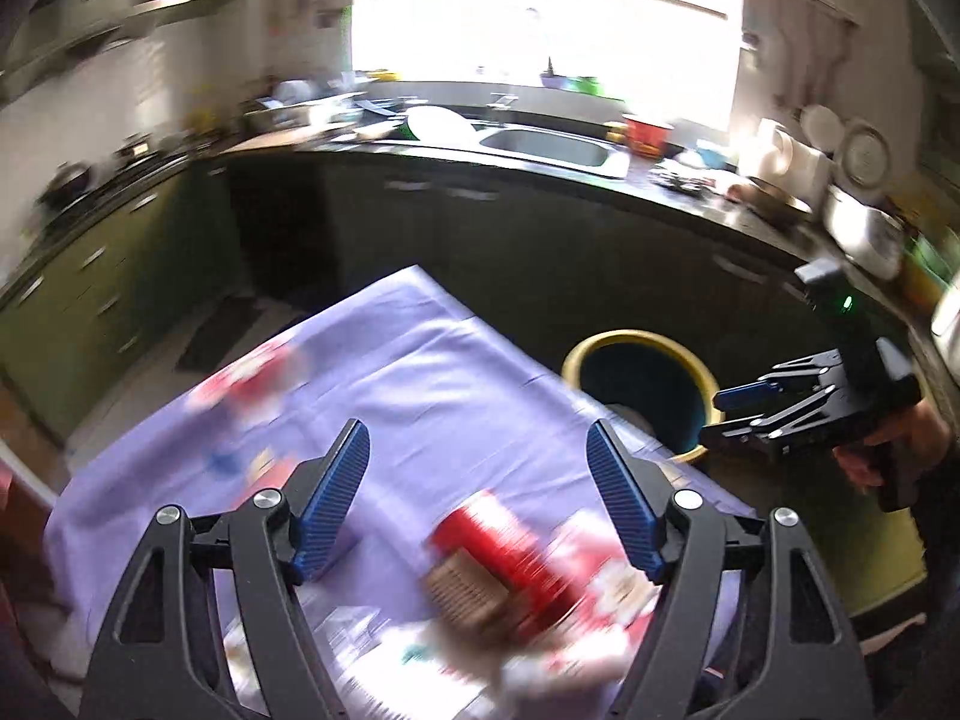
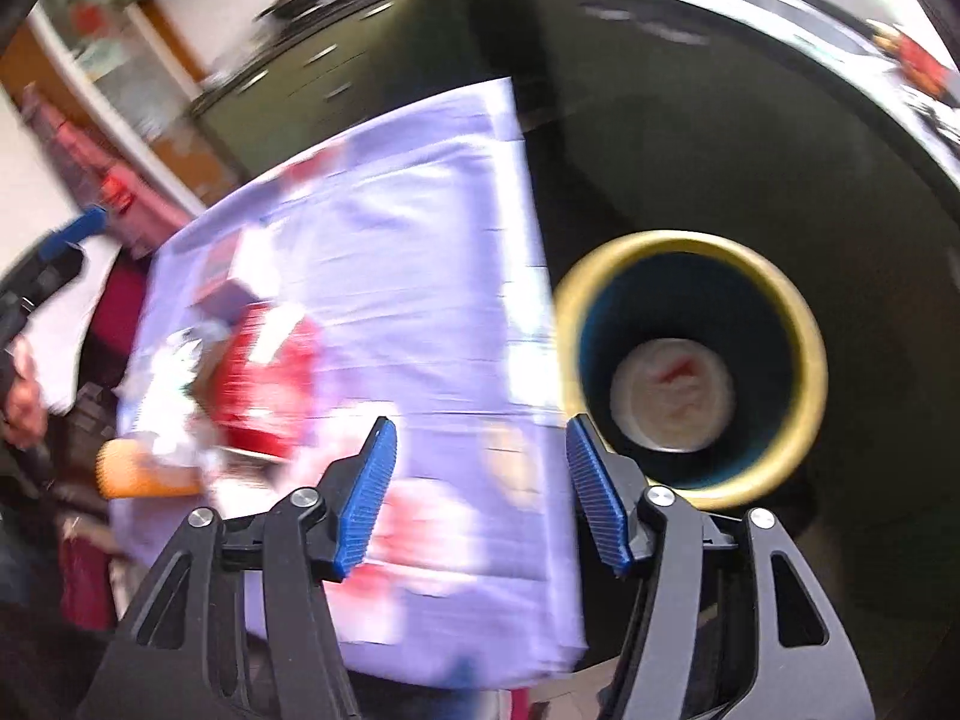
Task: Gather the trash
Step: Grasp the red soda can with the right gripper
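Observation:
Both views are blurred. My left gripper (image 1: 475, 426) hangs open over a table under a lilac cloth (image 1: 420, 360), with nothing between its fingers. A red box (image 1: 504, 546) and white and red wrappers lie on the cloth just below it. Beside the table's right edge stands a dark bin with a yellow rim (image 1: 630, 335). My right gripper (image 2: 480, 423) is open and empty above the cloth's near corner, left of the bin (image 2: 690, 240). White crumpled trash (image 2: 672, 402) lies at the bin's bottom. The red box (image 2: 270, 384) and an orange item (image 2: 138, 471) lie to the left.
A dark counter with a steel sink (image 1: 552, 147), dishes and a red bowl (image 1: 648, 132) runs behind the table under a bright window. Green cabinets (image 1: 78, 300) line the left wall. A person's hand (image 1: 900, 444) holds the right gripper near the bin.

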`<action>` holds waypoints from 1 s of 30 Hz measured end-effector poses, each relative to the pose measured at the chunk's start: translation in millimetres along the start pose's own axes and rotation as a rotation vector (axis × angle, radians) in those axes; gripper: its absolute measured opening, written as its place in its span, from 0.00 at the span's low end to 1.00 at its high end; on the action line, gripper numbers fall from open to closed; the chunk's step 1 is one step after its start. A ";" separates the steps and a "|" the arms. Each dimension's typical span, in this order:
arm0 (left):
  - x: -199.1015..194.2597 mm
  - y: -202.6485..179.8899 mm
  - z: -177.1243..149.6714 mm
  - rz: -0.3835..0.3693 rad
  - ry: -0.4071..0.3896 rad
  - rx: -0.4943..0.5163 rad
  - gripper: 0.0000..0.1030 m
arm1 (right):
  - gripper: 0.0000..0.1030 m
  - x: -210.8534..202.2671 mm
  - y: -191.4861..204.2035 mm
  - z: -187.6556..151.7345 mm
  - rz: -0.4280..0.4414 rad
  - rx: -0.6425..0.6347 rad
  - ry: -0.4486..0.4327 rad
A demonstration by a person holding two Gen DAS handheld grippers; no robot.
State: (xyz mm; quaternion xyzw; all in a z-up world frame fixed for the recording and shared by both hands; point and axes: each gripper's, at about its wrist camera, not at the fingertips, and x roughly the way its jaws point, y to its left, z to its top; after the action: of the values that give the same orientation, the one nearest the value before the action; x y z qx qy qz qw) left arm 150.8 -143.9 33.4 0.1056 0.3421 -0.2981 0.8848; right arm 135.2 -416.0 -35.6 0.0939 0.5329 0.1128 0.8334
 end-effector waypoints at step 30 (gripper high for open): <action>-65.2 93.2 -106.0 0.153 -0.041 -0.155 0.81 | 0.56 182.2 153.5 47.2 -0.062 -0.091 0.416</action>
State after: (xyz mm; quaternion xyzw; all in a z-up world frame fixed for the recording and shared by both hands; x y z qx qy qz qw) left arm 110.9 1.8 -3.4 0.0564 0.3370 -0.2043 0.9173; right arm 238.7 -218.3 -131.5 0.0143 0.6904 0.1281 0.7119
